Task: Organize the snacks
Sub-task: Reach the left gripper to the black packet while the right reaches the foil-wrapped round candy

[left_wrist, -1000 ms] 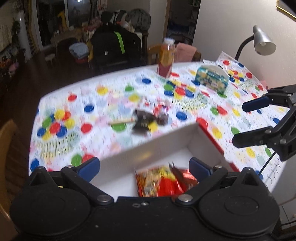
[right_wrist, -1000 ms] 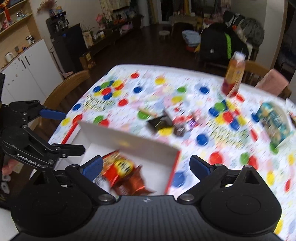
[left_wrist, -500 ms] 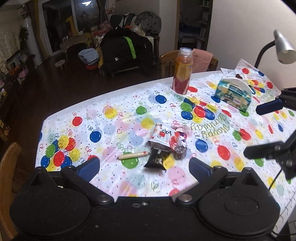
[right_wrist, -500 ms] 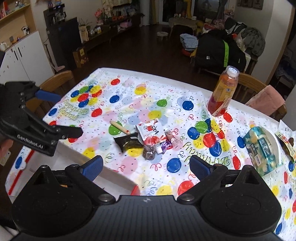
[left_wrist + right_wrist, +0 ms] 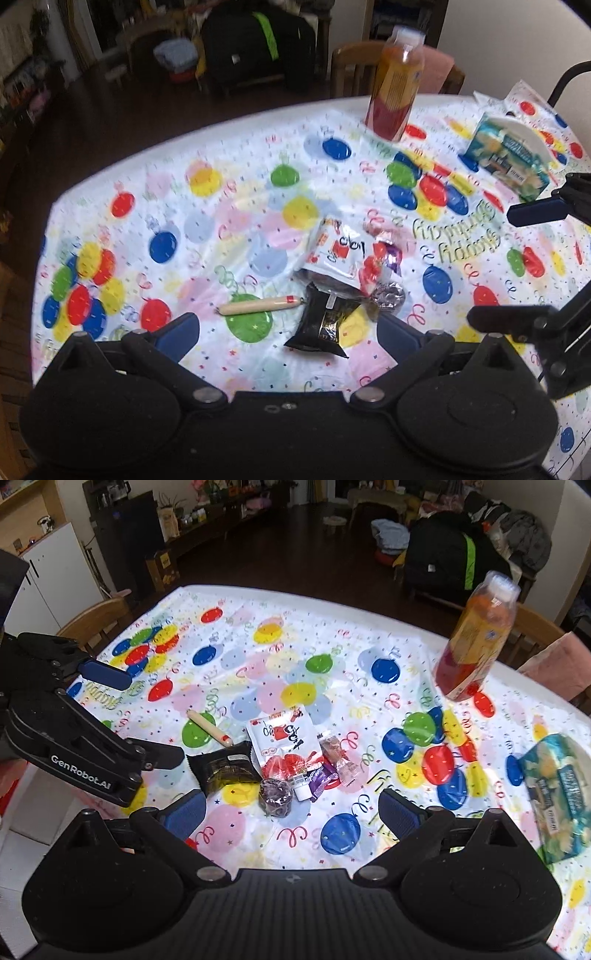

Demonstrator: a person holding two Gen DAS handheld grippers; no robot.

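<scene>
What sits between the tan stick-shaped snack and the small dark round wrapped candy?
In the right wrist view, a black snack packet lies between the tan stick snack and the dark round candy.

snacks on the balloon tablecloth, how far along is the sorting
Nothing is in hand: the left gripper and right gripper are both open and empty. Left on the tablecloth: black packet, white pouch, sausage stick, small wrapped candies. No snack already put away shows in either view.

"GenRobot.AI" reads in white on the black left claw (image 5: 127, 716); "Happy" curls in green script across the balloon-print plastic tablecloth (image 5: 103, 700).
</scene>
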